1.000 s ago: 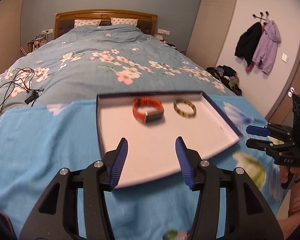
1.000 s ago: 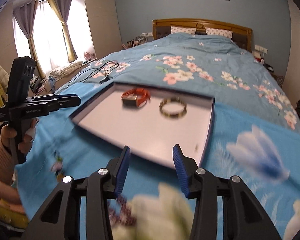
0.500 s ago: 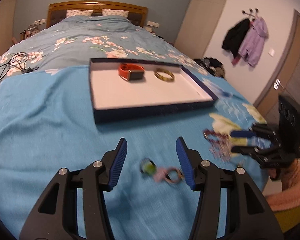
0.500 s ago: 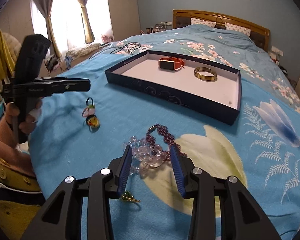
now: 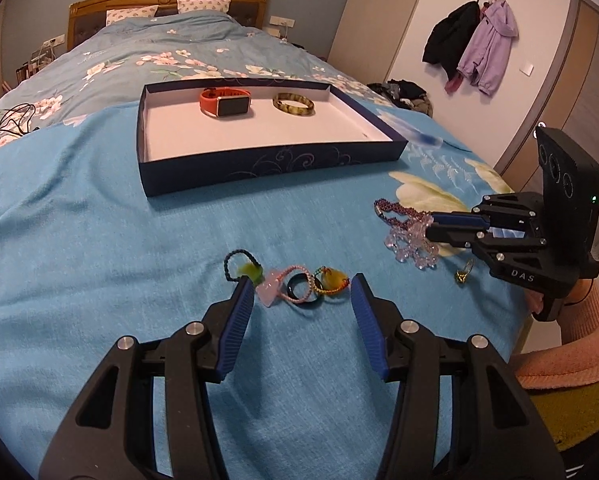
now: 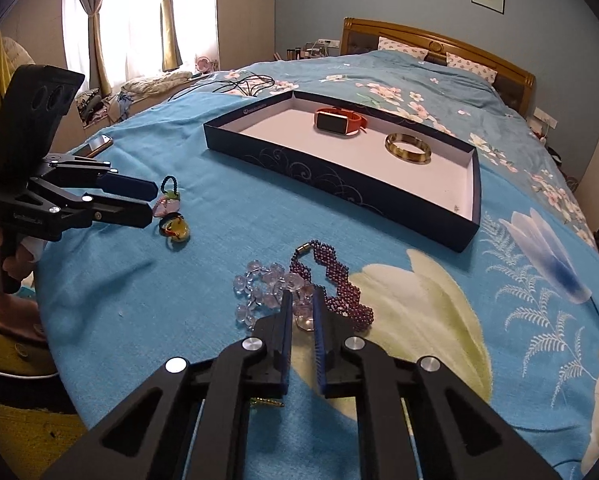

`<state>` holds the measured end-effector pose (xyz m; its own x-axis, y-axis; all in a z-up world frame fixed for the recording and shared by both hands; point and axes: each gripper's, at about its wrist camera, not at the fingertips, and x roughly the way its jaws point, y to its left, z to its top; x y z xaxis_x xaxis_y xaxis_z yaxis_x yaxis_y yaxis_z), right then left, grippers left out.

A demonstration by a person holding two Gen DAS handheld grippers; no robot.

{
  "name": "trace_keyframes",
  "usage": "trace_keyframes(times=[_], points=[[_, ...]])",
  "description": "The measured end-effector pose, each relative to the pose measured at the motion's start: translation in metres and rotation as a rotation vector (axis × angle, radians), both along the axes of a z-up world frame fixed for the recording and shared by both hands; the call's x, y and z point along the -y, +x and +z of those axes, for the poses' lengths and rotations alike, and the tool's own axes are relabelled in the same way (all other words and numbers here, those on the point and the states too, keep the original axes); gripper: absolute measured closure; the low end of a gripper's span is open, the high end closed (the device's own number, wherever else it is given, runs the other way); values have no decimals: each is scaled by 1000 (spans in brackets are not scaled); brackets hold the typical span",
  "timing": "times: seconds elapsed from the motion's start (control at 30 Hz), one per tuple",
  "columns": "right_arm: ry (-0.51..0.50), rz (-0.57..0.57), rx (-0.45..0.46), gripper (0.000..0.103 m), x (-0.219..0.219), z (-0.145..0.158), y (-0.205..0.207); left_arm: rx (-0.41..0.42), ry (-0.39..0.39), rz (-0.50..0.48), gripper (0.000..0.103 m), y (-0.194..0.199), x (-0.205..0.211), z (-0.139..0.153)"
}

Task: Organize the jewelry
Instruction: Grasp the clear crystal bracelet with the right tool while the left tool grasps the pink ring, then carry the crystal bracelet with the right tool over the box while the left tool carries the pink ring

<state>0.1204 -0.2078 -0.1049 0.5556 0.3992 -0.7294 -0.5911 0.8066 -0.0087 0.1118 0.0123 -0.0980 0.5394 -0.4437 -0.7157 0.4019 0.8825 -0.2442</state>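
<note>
Blue bedding [image 5: 99, 240] with pale flowers covers the whole bed, and I work at its near end with a gripper in each hand. Far across the cover sits a shallow dark-blue tray [image 5: 259, 162] with a white floor; an orange watch [image 5: 225, 102] lies in its far part and a greenish-gold bangle [image 5: 293, 104] just right of the watch, the two apart. My left gripper [image 5: 301, 292] hangs low over the cover with its blue fingers [image 5: 235, 328] held about half apart, nothing pressed between them. Just beyond the fingertips lies a small heap of rings and hair ties [image 5: 295, 284]: a black braided loop with a green bead at the left, a pink loop and a dark ring in the middle, and a yellow charm on a multicoloured cord at the right. My right gripper [image 6: 301, 300] has just been closing, and its jaws now stand almost together on the clear bead bracelet [image 6: 267, 286], the nearest beads caught between the pads. A purple bead bracelet [image 6: 335, 276] lies touching the clear one on its right. Whether any purple beads are caught too I cannot tell, as the fingers hide that spot. A small gold piece [image 5: 461, 274], perhaps a ring, lies near this gripper. Jackets [image 5: 471, 44] hang on wall hooks at the far right.
</note>
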Motion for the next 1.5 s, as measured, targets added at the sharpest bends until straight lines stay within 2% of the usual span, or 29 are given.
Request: trace_keyframes(times=[0.17, 0.33, 0.47, 0.53, 0.67, 0.77, 0.9, 1.2, 1.5], points=[[67, -1, 6, 95, 6, 10, -2, -16, -2, -4, 66, 2, 1, -3], [136, -3, 22, 95, 9, 24, -4, -20, 20, 1, 71, 3, 4, -5], [161, -5, 32, 95, 8, 31, -5, -21, 31, 18, 80, 6, 4, -6], [166, -2, 38, 95, 7, 33, -6, -22, 36, 34, 81, 8, 3, -6], [178, -3, 44, 95, 7, 35, -7, -21, 14, 43, 94, 10, -1, -5], [188, -3, 43, 95, 6, 36, -5, -6, 10, 41, 98, 10, -1, -3], [202, -5, 44, 95, 5, 37, -6, 6, 2, 50, 99, 9, -2, 0], [244, -15, 63, 95, 7, 48, -3, 37, -81, 48, 99, 6, -13, 19], [272, -31, 90, 95, 9, 61, 8, 109, -98, 34, 99, 5, -14, 45]])
